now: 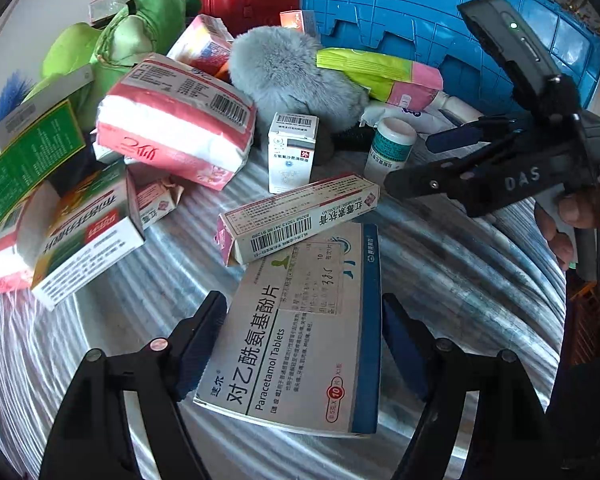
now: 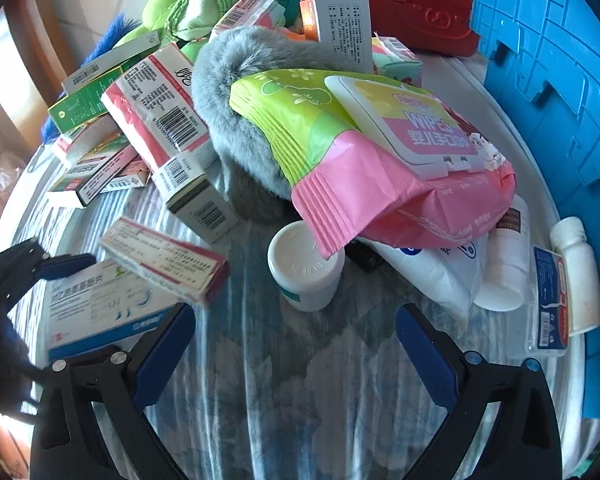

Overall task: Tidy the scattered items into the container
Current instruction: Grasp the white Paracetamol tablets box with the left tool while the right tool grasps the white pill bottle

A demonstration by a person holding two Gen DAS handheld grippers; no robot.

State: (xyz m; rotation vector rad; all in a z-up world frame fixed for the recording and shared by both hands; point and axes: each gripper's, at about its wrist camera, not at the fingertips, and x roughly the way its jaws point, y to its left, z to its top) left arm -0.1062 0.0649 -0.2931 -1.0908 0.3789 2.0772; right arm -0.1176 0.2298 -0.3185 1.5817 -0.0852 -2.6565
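Step in hand: the Paracetamol box (image 1: pixel 296 332) is being framed by the left tongs (image 1: pixel 304 344) as one of the scattered items to be picked; it is judged an early stage of the tidying, since most items are lying outside the container.
Left tongs: the jaws are standing released on either side of the box; the left pad (image 1: pixel 198 344) is lying against or just beside the box's edge, while a gap is showing at the right pad, so no grip is being made yet.
Right tongs: the right tongs (image 2: pixel 296 364) are being held spread and empty over bare cloth, with the white jar (image 2: pixel 306 268) just beyond them.
Task's thing: the Paracetamol box is lying flat on the striped cloth of the tabletop (image 1: pixel 460 280), near the left tongs, its far edge tucked under the long pink-edged box (image 1: pixel 300 216).
Container: the blue crate (image 1: pixel 440 20) is standing at the far right, behind the heap.
Next move: a full closing on the box's long edges is being called for, then a lift clear of the overlapping long box, which may be dragged along.
Left view only: the right tongs and the hand (image 1: pixel 576 216) carrying them are being shown from outside.
Right view only: the wipes pack (image 2: pixel 384 160), the small white bottle (image 2: pixel 576 276) beside the crate and the jar's lid are being shown.
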